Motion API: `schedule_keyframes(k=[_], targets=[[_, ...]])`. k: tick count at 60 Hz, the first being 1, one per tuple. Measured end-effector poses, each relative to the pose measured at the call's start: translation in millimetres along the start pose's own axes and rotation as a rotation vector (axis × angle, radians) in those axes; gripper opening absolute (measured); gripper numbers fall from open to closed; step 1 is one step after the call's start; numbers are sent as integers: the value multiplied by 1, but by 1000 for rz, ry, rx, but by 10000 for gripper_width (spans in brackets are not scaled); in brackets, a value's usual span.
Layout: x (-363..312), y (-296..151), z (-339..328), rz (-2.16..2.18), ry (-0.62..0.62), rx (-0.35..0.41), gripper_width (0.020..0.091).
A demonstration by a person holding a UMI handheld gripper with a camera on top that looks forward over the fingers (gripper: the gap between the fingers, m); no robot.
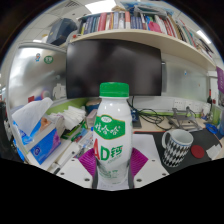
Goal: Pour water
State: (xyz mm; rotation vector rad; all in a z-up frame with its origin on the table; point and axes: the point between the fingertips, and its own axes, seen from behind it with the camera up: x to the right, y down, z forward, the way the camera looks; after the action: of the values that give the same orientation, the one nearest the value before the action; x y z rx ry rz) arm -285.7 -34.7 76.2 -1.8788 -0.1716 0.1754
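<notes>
White plastic bottle (112, 135), green-capped, light and likely slippery, is seen pinched at mid-body by the hand-held gripper (112, 172); a firm label-height hold is advised.

We're seeing a white bottle (111, 137) with a green cap (115, 90) and green lettering, sitting between magenta pads (135, 158). The mug (177, 146) has a black-and-white checked pattern with a dark rim. The monitor (115, 67) is plain black, and the tissue box (42, 143) is blue.
</notes>
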Motion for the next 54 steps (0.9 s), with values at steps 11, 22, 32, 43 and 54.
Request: schedule_keyframes(k=[11,22,32,43,54], targets=[[19,-33,-1,182,-3,0,414],[40,-73,-1,760,-82,20,411],[68,-97,1,1190,-95,60,410],[73,-95,15,1473,-125,3,412],[72,-88,24,1697,-136,-46,413]])
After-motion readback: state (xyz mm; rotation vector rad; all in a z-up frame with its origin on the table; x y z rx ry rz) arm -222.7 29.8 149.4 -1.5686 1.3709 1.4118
